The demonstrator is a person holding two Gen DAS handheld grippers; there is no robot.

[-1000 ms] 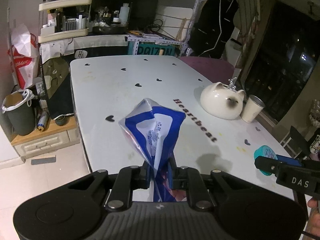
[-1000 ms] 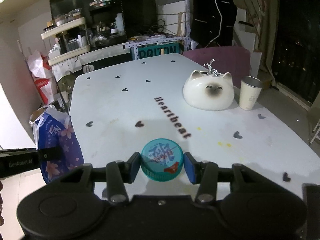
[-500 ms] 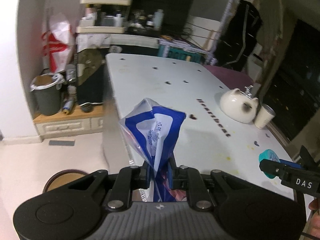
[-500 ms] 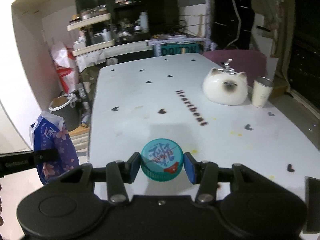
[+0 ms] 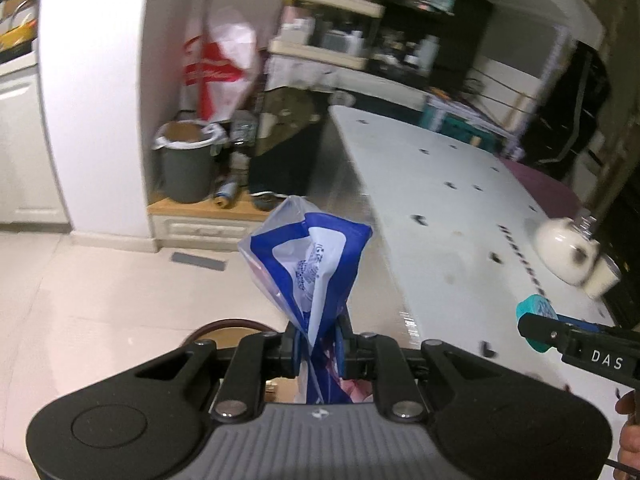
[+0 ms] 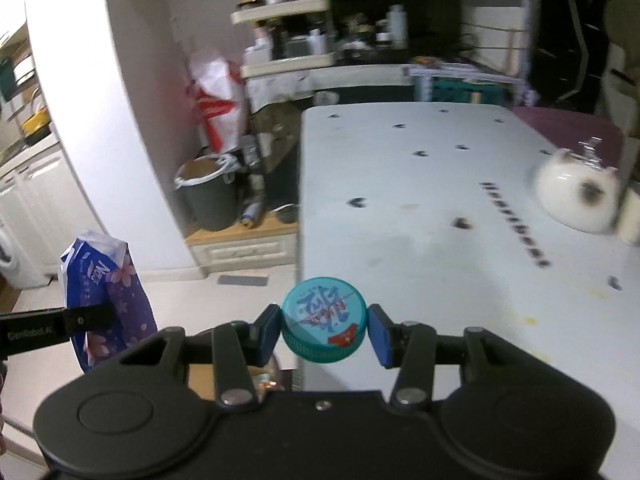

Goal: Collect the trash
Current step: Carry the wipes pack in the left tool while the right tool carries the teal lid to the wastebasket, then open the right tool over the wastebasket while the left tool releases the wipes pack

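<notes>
Your left tongs [image 5: 318, 350] were pinched tight on the blue-white wrapper [image 5: 310, 264]. Your right tongs [image 6: 323, 330] sat half-spread, clamped on the teal cap [image 6: 323, 318].

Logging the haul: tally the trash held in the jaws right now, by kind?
Blue-and-white plastic wrapper, in the left gripper: 1
Teal bottle cap, in the right gripper: 1
Total: 2
</notes>
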